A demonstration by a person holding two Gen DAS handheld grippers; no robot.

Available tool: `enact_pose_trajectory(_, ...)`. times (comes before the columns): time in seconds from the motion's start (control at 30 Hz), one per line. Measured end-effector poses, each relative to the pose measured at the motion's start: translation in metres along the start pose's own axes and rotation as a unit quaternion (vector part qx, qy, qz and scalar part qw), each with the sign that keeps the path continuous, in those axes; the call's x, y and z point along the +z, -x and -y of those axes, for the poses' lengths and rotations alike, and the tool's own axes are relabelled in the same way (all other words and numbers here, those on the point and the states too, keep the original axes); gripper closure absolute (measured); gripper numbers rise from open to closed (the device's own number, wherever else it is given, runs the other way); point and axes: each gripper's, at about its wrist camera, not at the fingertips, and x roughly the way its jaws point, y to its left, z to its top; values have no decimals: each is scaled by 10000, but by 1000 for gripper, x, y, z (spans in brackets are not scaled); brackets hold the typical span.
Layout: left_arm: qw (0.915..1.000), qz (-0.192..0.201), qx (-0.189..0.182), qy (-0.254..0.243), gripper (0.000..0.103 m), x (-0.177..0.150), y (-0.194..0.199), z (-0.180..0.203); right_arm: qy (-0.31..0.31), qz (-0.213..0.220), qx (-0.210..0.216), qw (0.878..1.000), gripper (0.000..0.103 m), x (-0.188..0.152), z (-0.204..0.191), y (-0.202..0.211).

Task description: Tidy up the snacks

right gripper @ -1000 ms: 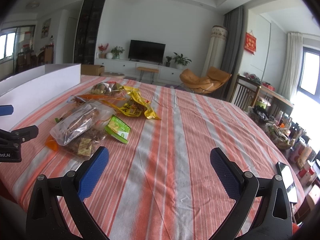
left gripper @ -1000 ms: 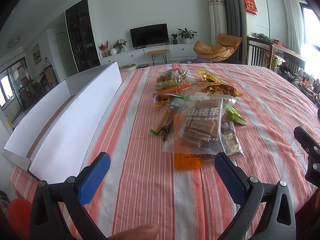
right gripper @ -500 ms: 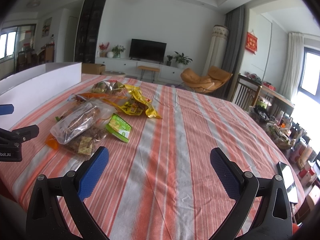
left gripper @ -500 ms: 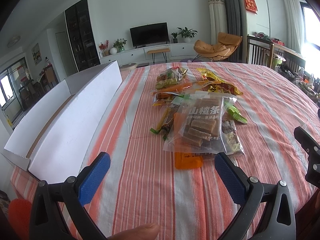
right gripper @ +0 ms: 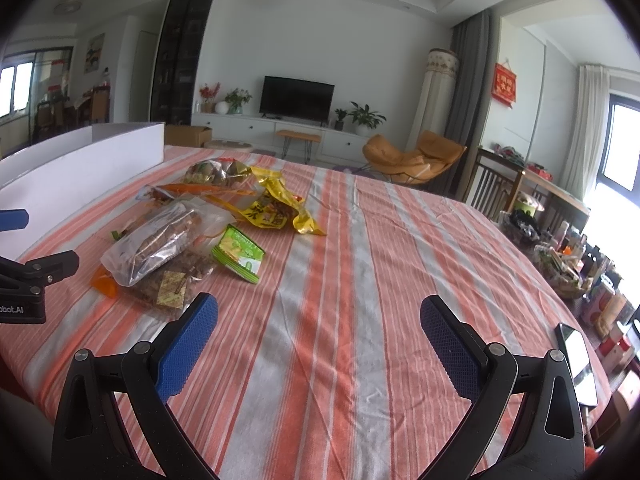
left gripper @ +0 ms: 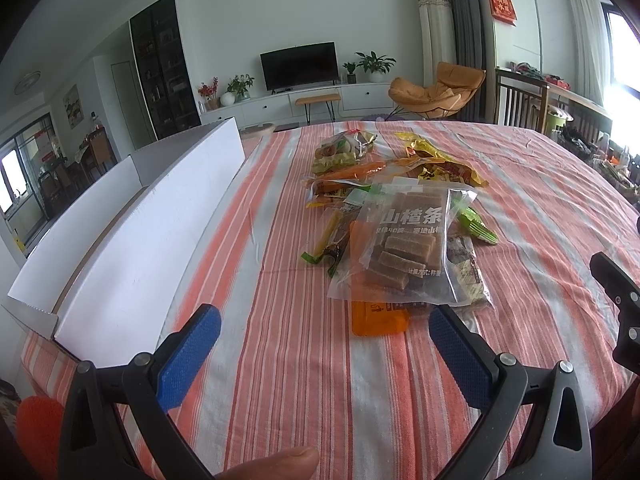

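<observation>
While both grippers, left [left gripper: 324,344] and right [right gripper: 318,330], hung wide and empty, the snacks [left gripper: 404,236] lay heaped right of the box [left gripper: 132,248], none yet sorted. Next, I judged, the left should reach forward for the clear bag [left gripper: 408,252] topping the heap.

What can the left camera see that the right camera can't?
Only the left wrist view shows a fingertip at the bottom edge and the inside of the white box. Only the right wrist view shows a phone at the table's right edge. Both show the clear bag of brown bars and the striped tablecloth.
</observation>
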Motion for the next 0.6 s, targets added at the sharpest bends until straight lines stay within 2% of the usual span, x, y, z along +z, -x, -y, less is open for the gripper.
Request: enact_pose_trajectory(0.6,10000,-25,16,0,0,1,-1,-1,6,-7,-3,10000,1,1,0,-1)
